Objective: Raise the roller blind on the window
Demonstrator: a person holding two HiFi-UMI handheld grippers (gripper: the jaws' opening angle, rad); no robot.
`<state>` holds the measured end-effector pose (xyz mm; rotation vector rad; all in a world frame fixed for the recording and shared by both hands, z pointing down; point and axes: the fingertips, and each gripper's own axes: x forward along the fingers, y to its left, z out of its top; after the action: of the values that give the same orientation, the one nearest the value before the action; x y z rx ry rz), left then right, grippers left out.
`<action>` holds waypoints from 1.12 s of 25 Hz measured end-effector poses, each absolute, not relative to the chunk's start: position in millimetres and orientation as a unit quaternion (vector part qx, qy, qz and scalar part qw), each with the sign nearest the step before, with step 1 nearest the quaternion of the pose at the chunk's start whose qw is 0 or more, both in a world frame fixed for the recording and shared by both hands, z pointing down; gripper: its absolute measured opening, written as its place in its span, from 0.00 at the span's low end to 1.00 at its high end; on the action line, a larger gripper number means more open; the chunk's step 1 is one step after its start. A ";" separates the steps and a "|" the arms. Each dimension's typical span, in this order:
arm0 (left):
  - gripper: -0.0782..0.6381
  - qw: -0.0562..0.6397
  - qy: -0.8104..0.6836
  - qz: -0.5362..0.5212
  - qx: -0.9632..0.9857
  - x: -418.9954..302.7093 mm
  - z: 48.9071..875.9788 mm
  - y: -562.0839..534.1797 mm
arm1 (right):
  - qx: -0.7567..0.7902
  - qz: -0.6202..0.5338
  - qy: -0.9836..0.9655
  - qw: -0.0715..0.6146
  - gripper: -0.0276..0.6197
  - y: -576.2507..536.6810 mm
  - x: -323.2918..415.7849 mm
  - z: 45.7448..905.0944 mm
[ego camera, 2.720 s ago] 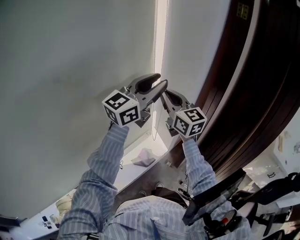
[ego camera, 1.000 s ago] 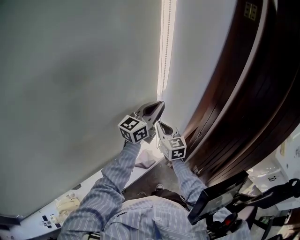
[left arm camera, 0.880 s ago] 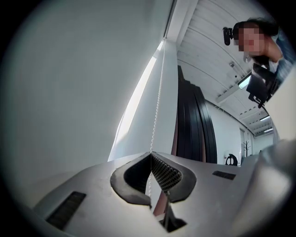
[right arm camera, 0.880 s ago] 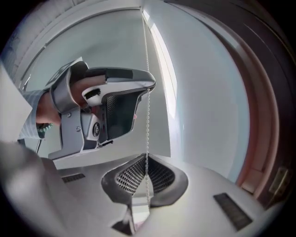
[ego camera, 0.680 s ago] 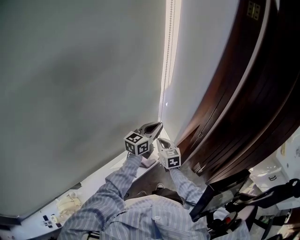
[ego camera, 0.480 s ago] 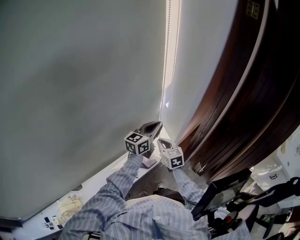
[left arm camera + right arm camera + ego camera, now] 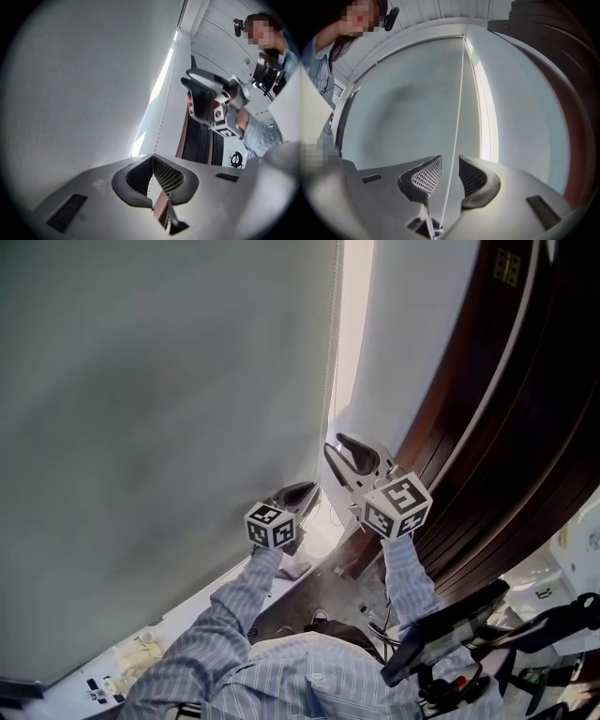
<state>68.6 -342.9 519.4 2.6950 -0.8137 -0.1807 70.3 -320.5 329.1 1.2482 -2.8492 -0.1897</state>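
Grey roller blind (image 7: pixel 159 427) fills head view; bright window strip (image 7: pixel 354 324) at its rt edge, dark wood panelling (image 7: pixel 506 427) beyond. L gripper (image 7: pixel 302 495) sits low by blind's edge, R gripper (image 7: pixel 335 443) higher. L gripper view: jaws clamped together on bead chain (image 7: pixel 161 124). R gripper view: jaws have just been opening, now apart; chain runs between them, not pressed.

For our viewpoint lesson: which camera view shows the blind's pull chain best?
The right gripper view: the pull chain runs unbroken from between the right gripper's jaws, which have just been opening, up the blind. The left gripper view shows its beads, pinched in the shut left gripper. The head view shows barely a thin line.
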 end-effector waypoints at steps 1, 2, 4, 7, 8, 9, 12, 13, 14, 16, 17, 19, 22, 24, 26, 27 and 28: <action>0.12 0.161 -0.284 -0.065 0.943 68.0 519.8 -341.6 | 0.397 -0.074 -0.915 0.006 0.19 -324.9 66.4 309.4; 0.12 0.161 -0.284 -0.067 0.943 67.5 520.1 -340.3 | 0.395 -0.084 -0.915 0.002 0.19 -329.8 63.0 293.4; 0.12 0.162 -0.282 -0.067 0.943 68.0 520.2 -337.7 | 0.389 -0.097 -0.916 -0.003 0.19 -338.8 56.8 270.4; 0.12 0.162 -0.279 -0.065 0.944 69.5 520.1 -335.4 | 0.374 -0.102 -0.921 -0.025 0.19 -344.1 48.8 244.9; 0.12 0.162 -0.279 -0.065 0.944 69.0 520.1 -335.3 | 0.372 -0.103 -0.922 -0.035 0.19 -344.3 47.1 237.5; 0.12 0.162 -0.279 -0.065 0.944 68.2 520.1 -335.3 | 0.373 -0.105 -0.921 -0.043 0.19 -344.5 45.9 231.5; 0.12 0.158 -0.277 -0.062 0.946 66.2 519.4 -333.9 | 0.385 -0.114 -0.915 -0.041 0.13 -347.3 43.8 223.7; 0.12 0.156 -0.276 -0.060 0.946 65.8 519.1 -332.7 | 0.389 -0.114 -0.913 -0.039 0.10 -348.8 43.5 223.4; 0.12 0.155 -0.276 -0.060 0.947 65.6 518.9 -331.4 | 0.392 -0.110 -0.913 -0.041 0.08 -349.9 43.6 223.8; 0.12 0.158 -0.273 -0.063 0.947 65.7 518.6 -329.2 | 0.388 -0.086 -0.916 -0.054 0.06 -350.8 45.3 225.0; 0.12 0.162 -0.267 -0.065 0.948 66.6 518.5 -327.8 | 0.386 -0.073 -0.917 -0.063 0.05 -351.4 47.1 225.1; 0.12 0.154 -0.244 -0.063 0.955 70.6 516.4 -321.2 | 0.396 -0.069 -0.913 -0.071 0.05 -355.3 53.6 224.6; 0.12 0.095 -0.221 -0.085 0.967 68.7 484.7 -303.5 | 0.426 -0.099 -0.898 -0.051 0.05 -360.6 65.4 225.2; 0.12 0.062 -0.228 -0.152 0.960 55.1 431.4 -297.4 | 0.426 -0.095 -0.898 -0.051 0.05 -359.4 69.6 225.5; 0.12 0.024 -0.227 -0.207 0.951 43.1 365.5 -297.5 | 0.421 -0.087 -0.901 -0.058 0.05 -358.0 71.1 224.7; 0.12 0.000 -0.219 -0.222 0.950 40.0 331.7 -298.6 | 0.419 -0.086 -0.902 -0.060 0.05 -357.7 70.9 224.1; 0.12 -0.023 -0.210 -0.233 0.949 38.0 298.3 -299.8 | 0.416 -0.085 -0.903 -0.061 0.05 -357.3 69.9 223.8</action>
<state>38.0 -299.8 298.3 3.0273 -0.6699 -0.7438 69.9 -357.3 223.8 1.3607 -2.9532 -0.2795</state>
